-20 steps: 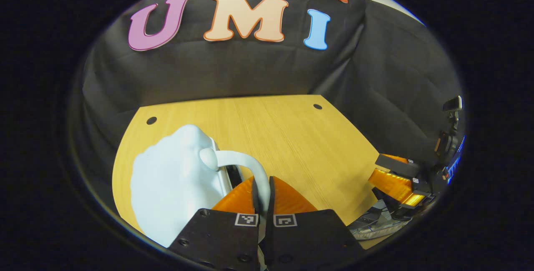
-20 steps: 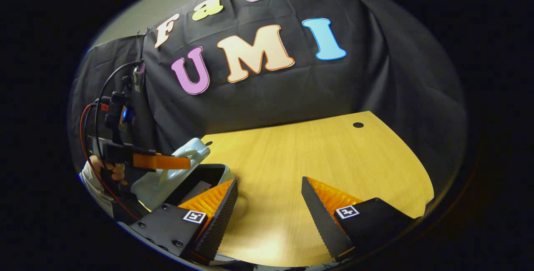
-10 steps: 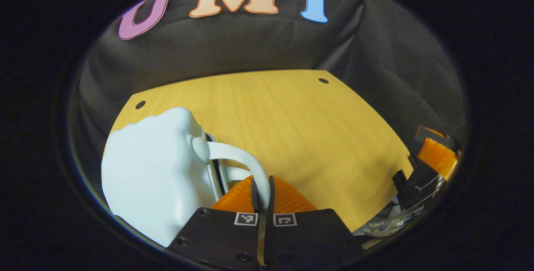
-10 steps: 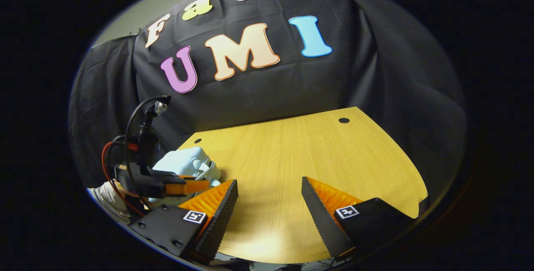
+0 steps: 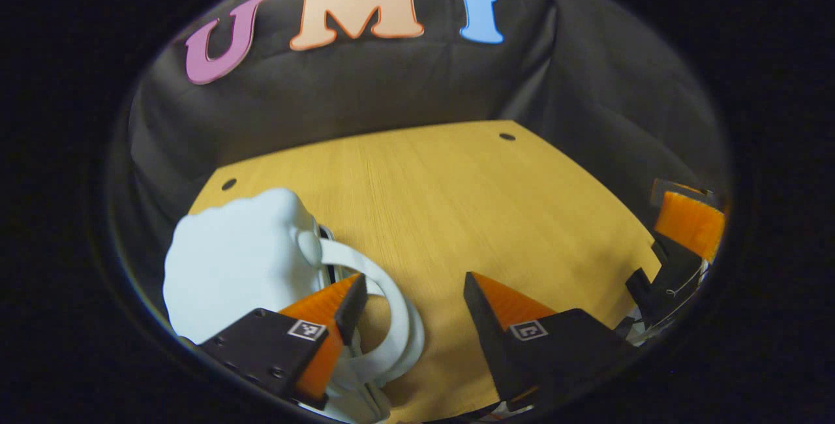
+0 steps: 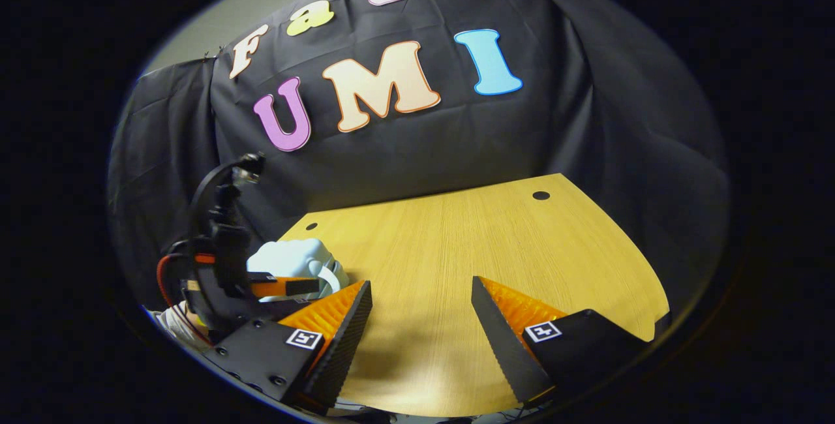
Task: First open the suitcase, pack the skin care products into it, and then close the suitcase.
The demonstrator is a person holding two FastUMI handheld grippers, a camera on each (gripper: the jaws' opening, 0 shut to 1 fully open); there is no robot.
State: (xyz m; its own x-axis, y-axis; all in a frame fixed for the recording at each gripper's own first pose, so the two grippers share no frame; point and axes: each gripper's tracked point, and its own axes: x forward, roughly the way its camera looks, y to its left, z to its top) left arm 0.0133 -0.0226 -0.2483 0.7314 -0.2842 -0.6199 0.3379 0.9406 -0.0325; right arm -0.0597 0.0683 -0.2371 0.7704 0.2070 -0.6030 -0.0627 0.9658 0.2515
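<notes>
A pale blue suitcase [image 5: 238,261] lies on the wooden table [image 5: 456,202] at the lower left of the left gripper view, its lid down on the base. Its white loop handle [image 5: 398,319] rests loose below my left gripper [image 5: 415,282], which is open; neither finger presses on the handle. In the right gripper view the suitcase [image 6: 287,257] sits at the left behind the left gripper [image 6: 290,286]. My right gripper [image 6: 421,284] hangs open over bare table [image 6: 470,235] with nothing between its fingers.
The right gripper [image 5: 668,251] shows at the far right edge of the left gripper view, beyond the table's corner. A person's sleeve [image 6: 171,321] holds the left gripper. Small round holes [image 5: 507,136] mark the table's far corners. Black cloth walls close in behind.
The suitcase lid came down from raised to closed. My left gripper, shut on the white handle before, has opened and let it drop. The right gripper stayed open, hardly moving.
</notes>
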